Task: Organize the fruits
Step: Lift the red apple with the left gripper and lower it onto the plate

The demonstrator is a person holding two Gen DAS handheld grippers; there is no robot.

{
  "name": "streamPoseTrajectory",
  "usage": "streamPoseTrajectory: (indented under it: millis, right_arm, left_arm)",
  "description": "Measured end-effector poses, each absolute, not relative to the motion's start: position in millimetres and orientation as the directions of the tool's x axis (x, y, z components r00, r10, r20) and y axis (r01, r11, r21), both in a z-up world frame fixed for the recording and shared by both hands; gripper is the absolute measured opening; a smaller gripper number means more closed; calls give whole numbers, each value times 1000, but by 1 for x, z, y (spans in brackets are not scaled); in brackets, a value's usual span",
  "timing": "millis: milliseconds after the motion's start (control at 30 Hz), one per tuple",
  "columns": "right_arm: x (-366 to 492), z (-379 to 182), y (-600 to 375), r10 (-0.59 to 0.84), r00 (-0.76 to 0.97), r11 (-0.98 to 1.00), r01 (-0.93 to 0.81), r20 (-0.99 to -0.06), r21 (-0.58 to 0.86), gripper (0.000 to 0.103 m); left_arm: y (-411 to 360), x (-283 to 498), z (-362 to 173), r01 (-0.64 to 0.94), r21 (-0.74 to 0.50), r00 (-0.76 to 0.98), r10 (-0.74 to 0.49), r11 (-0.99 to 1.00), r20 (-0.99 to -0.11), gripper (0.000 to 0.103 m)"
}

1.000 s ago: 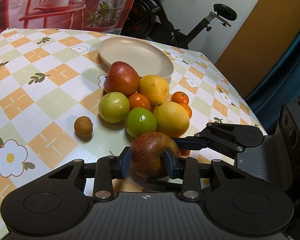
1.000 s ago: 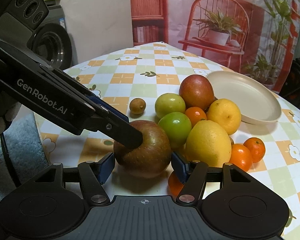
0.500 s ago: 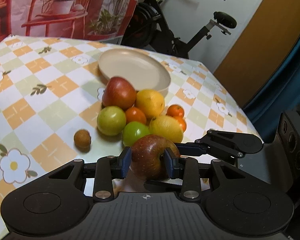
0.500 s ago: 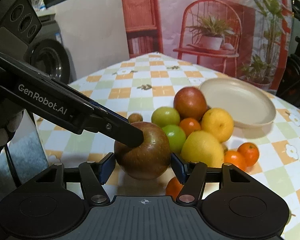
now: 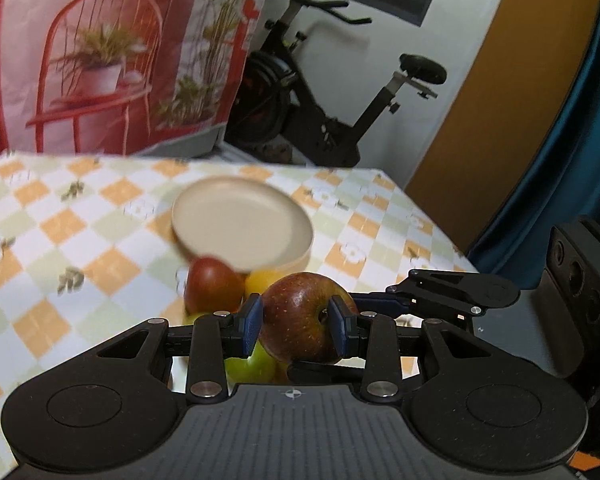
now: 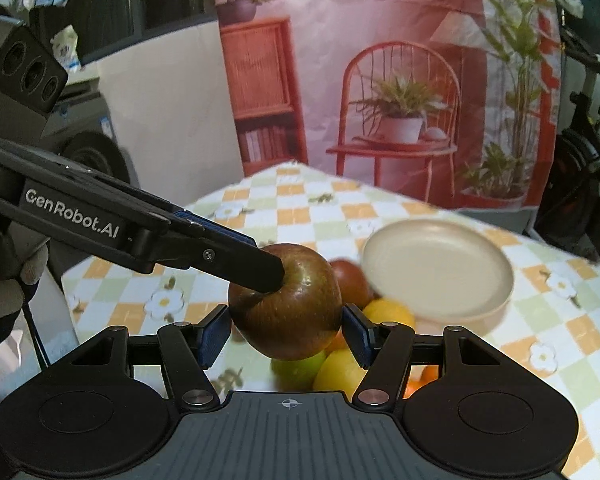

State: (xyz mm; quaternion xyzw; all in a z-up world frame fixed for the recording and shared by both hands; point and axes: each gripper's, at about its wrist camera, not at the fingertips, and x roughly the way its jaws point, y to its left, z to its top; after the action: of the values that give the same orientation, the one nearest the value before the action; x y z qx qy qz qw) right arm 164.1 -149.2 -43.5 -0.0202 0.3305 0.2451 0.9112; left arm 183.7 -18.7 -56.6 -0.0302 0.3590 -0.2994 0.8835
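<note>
Both hand-held grippers grip one apple [image 5: 300,316]: the left hand-held gripper [image 5: 296,322] pinches it across stem and base, the right hand-held gripper [image 6: 286,330] clamps its sides, holding it clear above the fruit pile [image 6: 340,364] on the bench [image 5: 60,240]. The plate [image 6: 440,268] is empty, so nearly all the sorting looks undone.
</note>
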Motion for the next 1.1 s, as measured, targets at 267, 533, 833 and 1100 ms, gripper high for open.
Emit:
streamPoseTrajectory:
  millis: [267, 533, 833, 1100]
  right_arm:
    - [188, -16, -158, 422, 694, 879, -471, -584, 75, 57]
    - [215, -7, -163, 418, 704, 878, -475, -575, 56, 57]
    - [249, -36, -172, 428, 667, 878, -466, -610, 106, 57]
    - [297, -67, -190, 450, 634, 875, -453, -629, 170, 57]
  left_arm:
    - [-30, 203, -35, 523, -253, 591, -560, 814, -581, 38]
    - [-33, 226, -34, 520, -267, 591, -567, 812, -574, 38]
    - [-37, 260, -53, 502, -284, 550, -555, 817, -625, 38]
    - [-46, 309, -72, 479, -286, 524, -532, 830, -665, 38]
